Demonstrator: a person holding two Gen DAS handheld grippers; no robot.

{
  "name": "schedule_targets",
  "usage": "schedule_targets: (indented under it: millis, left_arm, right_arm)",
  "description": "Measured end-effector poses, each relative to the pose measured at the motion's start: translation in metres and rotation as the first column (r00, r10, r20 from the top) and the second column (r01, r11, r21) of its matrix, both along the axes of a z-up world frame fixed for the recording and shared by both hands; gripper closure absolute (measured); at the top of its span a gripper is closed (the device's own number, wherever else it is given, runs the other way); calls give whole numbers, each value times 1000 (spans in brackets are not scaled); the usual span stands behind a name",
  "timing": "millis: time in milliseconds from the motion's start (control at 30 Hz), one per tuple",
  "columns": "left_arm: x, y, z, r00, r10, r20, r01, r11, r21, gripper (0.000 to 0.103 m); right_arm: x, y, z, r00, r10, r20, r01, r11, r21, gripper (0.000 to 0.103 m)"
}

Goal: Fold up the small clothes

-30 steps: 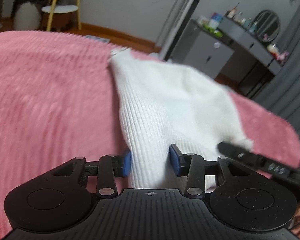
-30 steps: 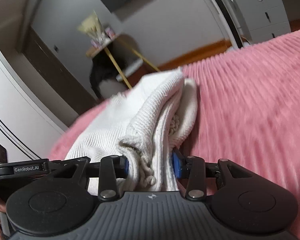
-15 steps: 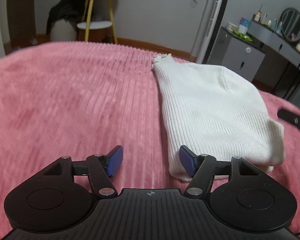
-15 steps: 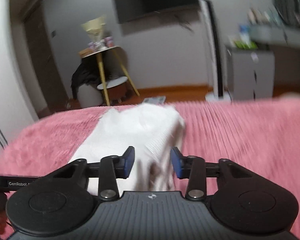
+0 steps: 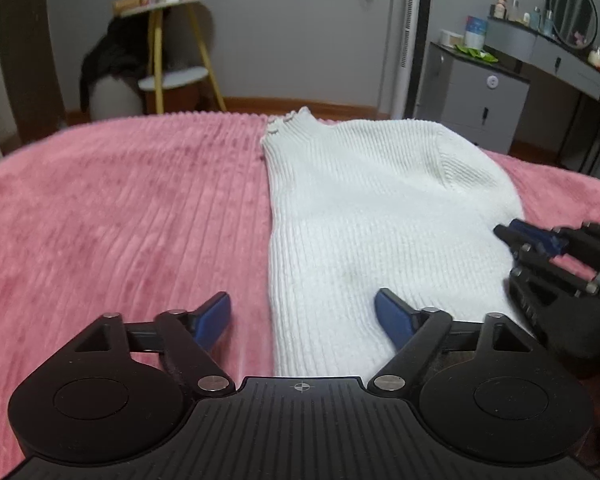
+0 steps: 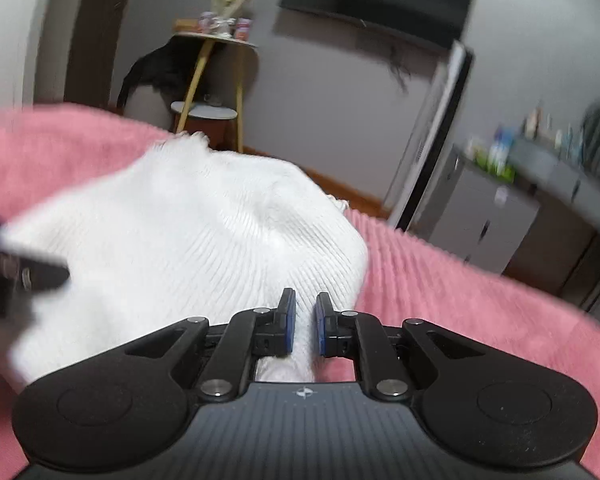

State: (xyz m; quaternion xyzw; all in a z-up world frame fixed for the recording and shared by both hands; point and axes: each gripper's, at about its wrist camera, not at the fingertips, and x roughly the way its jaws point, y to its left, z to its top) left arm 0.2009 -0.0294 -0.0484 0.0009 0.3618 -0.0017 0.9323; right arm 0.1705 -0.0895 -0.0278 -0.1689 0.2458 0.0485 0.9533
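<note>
A white ribbed knit sweater (image 5: 360, 208) lies folded on the pink bedspread (image 5: 120, 220), collar at the far end. My left gripper (image 5: 302, 300) hovers at its near left edge. The jaws are opening wide, one finger over the bedspread and one over the knit, gripping nothing. My right gripper (image 6: 305, 300) sits over the sweater's (image 6: 200, 232) near right corner. Its jaws are closing and almost together, with no cloth visibly pinched. The right gripper (image 5: 504, 234) also shows in the left wrist view at the sweater's right edge.
The pink bedspread (image 6: 460, 300) stretches wide on both sides of the sweater. Beyond the bed stand a yellow-legged side table (image 5: 172, 60), a grey drawer unit (image 5: 476, 96) and a dressing table with a round mirror (image 5: 572, 12).
Both grippers let go of the sweater and drew back; it now lies flat and folded. The left jaws spread wide, the right jaws came nearly together and its view rolled.
</note>
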Motion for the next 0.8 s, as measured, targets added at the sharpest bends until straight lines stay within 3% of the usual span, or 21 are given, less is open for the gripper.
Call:
schedule_targets:
  millis: [200,400,533,800]
  left_arm:
    - [-14,6,13,999,35,-17,-36,999,-13,12]
    - [-34,6,24,999,40,-11,-40,999,3,12]
    - [-39,4,26,999,32,-20,-32,999,5,12]
    - [-39,5,19,999,35,-38,-35,999,-3,9]
  right_arm:
    - [-7,9,15,1000,9,9,-9,999,-38,93]
    - [-63,-1,42,1000,-29,7,28,992,127,91]
    - [-84,1,40,1000,-15,-8,16,994,104,88]
    - [-78,6,31,996,-1,-88,7,998,67,88]
